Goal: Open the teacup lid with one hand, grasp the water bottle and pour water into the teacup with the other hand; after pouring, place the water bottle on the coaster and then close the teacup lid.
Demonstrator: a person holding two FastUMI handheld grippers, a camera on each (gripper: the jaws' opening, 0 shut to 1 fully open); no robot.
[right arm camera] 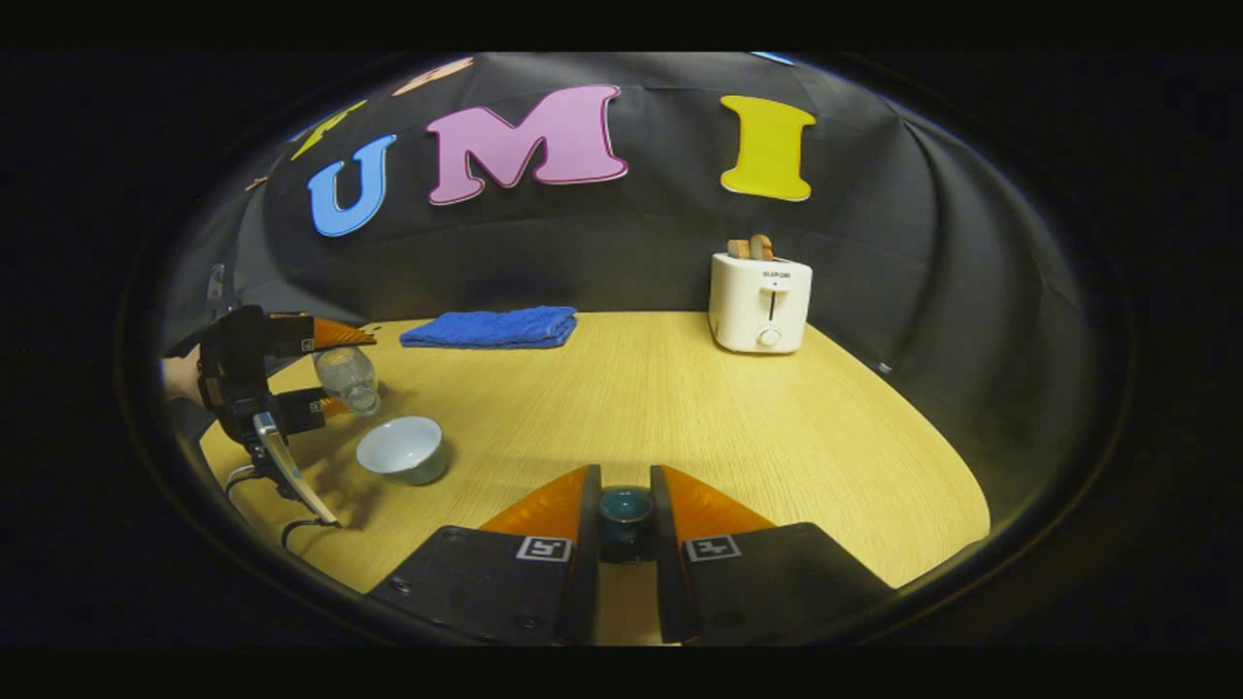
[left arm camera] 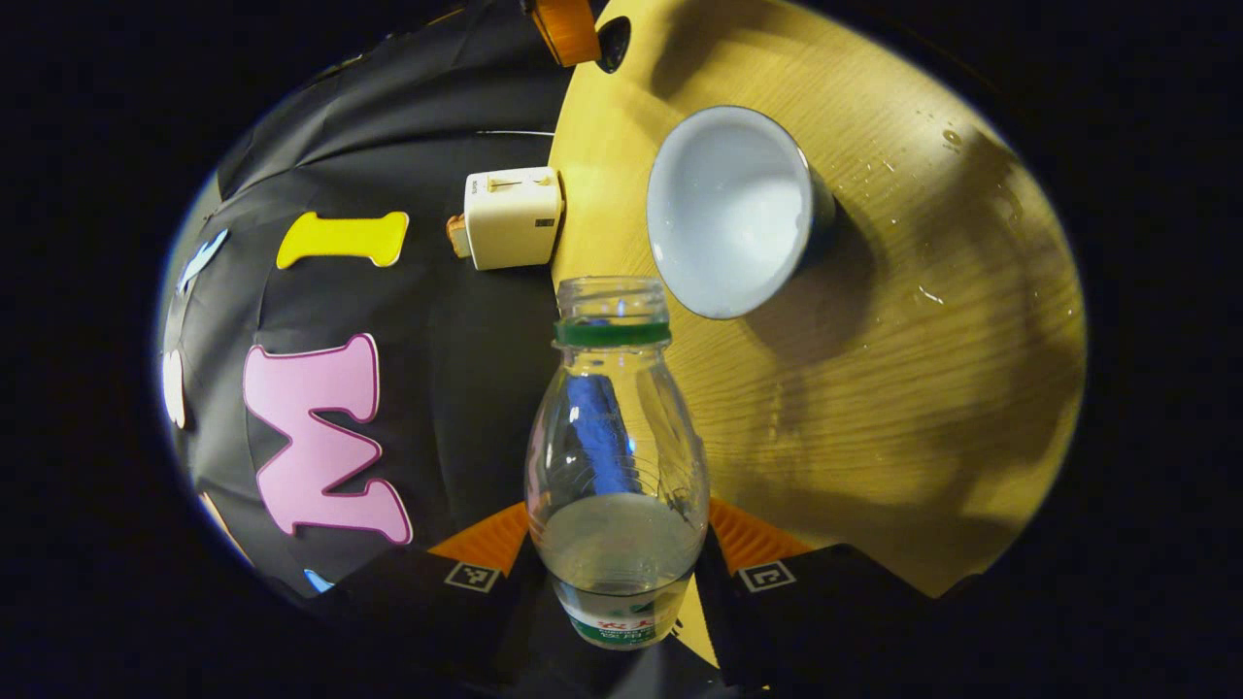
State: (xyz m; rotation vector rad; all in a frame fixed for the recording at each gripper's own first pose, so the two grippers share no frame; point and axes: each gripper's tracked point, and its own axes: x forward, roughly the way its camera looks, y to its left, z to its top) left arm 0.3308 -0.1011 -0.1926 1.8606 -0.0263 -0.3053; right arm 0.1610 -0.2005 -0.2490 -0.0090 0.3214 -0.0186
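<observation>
My left gripper (left arm camera: 618,573) is shut on the body of a clear, uncapped water bottle (left arm camera: 616,466) with a green neck ring and a little water inside. The bottle mouth points toward the open teacup (left arm camera: 730,209), a pale-glazed bowl on the wooden table. In the right gripper view the left gripper (right arm camera: 257,374) holds the bottle (right arm camera: 350,379) tipped on its side just above and behind the teacup (right arm camera: 401,449). My right gripper (right arm camera: 625,515) is shut on the small teal teacup lid (right arm camera: 625,507), low over the table's front.
A white toaster (right arm camera: 760,301) with bread stands at the back of the table (right arm camera: 699,417), and a folded blue towel (right arm camera: 490,327) lies at the back left. Water droplets (left arm camera: 927,291) dot the wood beside the teacup. A cable (right arm camera: 291,524) trails below the left gripper.
</observation>
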